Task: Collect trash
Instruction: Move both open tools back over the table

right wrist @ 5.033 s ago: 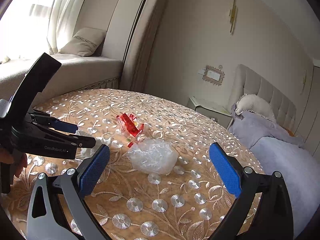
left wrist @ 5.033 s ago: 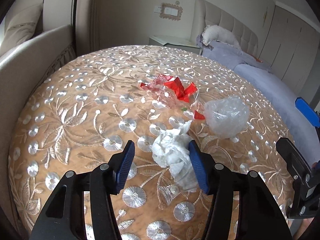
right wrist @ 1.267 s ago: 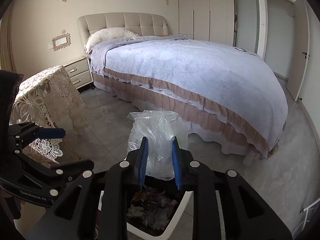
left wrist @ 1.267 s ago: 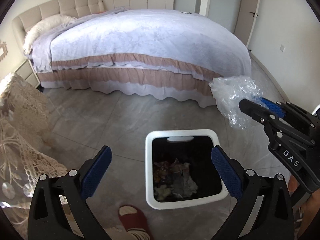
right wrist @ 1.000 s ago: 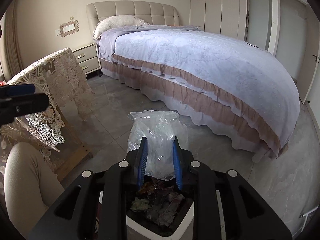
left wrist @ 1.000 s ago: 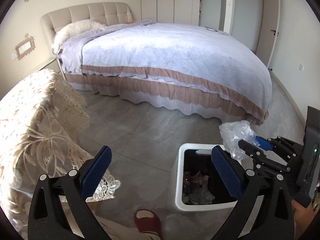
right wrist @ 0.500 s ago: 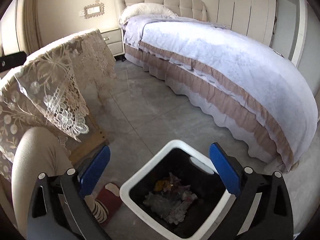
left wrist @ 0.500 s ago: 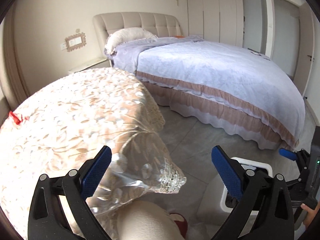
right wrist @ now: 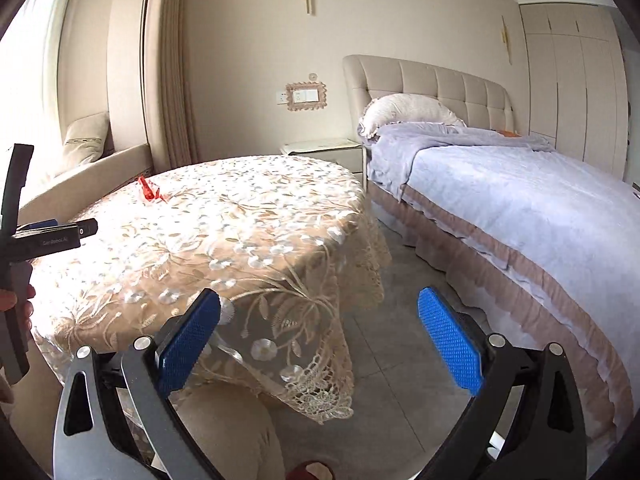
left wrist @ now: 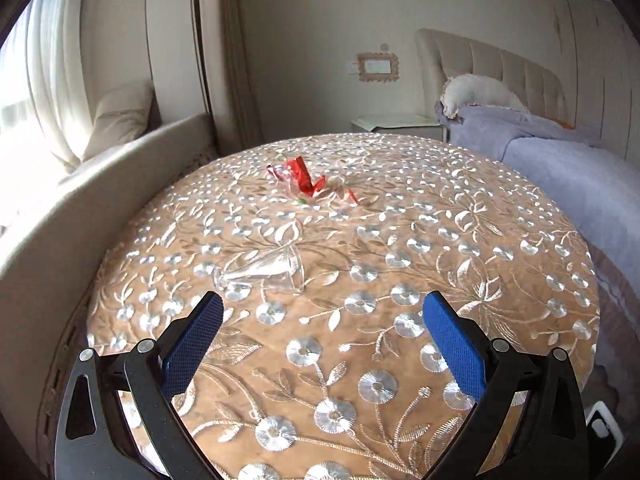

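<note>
A crumpled red wrapper (left wrist: pixel 298 179) lies on the far part of the round table (left wrist: pixel 480 240) with its embroidered tan cloth. A clear plastic cup (left wrist: pixel 262 272) lies on its side nearer to me, just beyond my left gripper (left wrist: pixel 320 320), which is open and empty above the table's near part. My right gripper (right wrist: pixel 316 316) is open and empty too, hanging beside the table's draped edge (right wrist: pixel 320 360) over the floor. In the right wrist view the red wrapper (right wrist: pixel 149 191) shows small at the table's far left, and the left gripper's black body (right wrist: pixel 44 236) enters from the left.
A bed (right wrist: pixel 520 220) with a lilac cover stands right of the table, a nightstand (right wrist: pixel 324 150) behind. A beige bench with a cushion (left wrist: pixel 120 118) runs along the window at left. A white bin's corner (left wrist: pixel 602 428) peeks out low right. A person's knee (right wrist: pixel 228 432) is under the table edge.
Both grippers swung from the bin toward the table. The right one let the clear plastic bag go over the bin and stands open. The left view now faces the tabletop.
</note>
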`<state>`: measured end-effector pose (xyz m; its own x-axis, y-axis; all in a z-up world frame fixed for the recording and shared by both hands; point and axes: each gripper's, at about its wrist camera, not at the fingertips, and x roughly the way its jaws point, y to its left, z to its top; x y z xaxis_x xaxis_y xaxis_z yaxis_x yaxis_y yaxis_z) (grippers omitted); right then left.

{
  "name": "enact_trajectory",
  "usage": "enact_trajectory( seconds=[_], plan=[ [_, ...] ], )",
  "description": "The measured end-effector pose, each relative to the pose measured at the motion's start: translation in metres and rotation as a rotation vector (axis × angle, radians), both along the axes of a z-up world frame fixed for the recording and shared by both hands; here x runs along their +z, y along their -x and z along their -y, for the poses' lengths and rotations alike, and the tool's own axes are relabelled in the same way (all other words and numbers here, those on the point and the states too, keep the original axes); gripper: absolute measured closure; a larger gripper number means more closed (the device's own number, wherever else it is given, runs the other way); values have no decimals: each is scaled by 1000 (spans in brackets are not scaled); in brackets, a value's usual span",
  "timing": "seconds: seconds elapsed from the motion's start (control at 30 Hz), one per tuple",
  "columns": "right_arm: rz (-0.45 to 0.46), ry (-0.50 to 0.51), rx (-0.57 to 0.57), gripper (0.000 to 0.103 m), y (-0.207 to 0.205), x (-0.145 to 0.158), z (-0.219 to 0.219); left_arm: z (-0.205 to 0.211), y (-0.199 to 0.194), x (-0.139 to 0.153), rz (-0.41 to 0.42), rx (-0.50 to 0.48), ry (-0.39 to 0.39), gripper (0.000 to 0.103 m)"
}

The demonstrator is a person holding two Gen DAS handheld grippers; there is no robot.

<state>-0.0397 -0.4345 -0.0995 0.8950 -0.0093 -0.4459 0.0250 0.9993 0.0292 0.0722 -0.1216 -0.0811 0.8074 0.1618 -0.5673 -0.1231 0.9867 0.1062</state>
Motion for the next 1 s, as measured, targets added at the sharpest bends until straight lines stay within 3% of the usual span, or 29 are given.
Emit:
enact_trajectory(
  seconds=[0.23,0.37,0.73,0.9,0.97,1.0],
  plan=[
    [7,20,114,4,-26,12,-47,-44,-25,-8,-72,137,26,5],
    [-5,24,139,4,-36,11,-63,-56,-41,-15,-116,158,39,5],
    [-32,48,158,4,-57,15,-87,-92,-54,-21,-138,154,79,5],
    [-29,57,178,4,-65,17,-103,-109,-56,-21,-136,91,116,5],
    [-25,61,190,4,-68,19,-109,-112,-56,-21,-136,83,75,21],
    [-24,65,195,4,-70,20,-113,-115,-57,-22,-143,93,61,24]
  ],
)
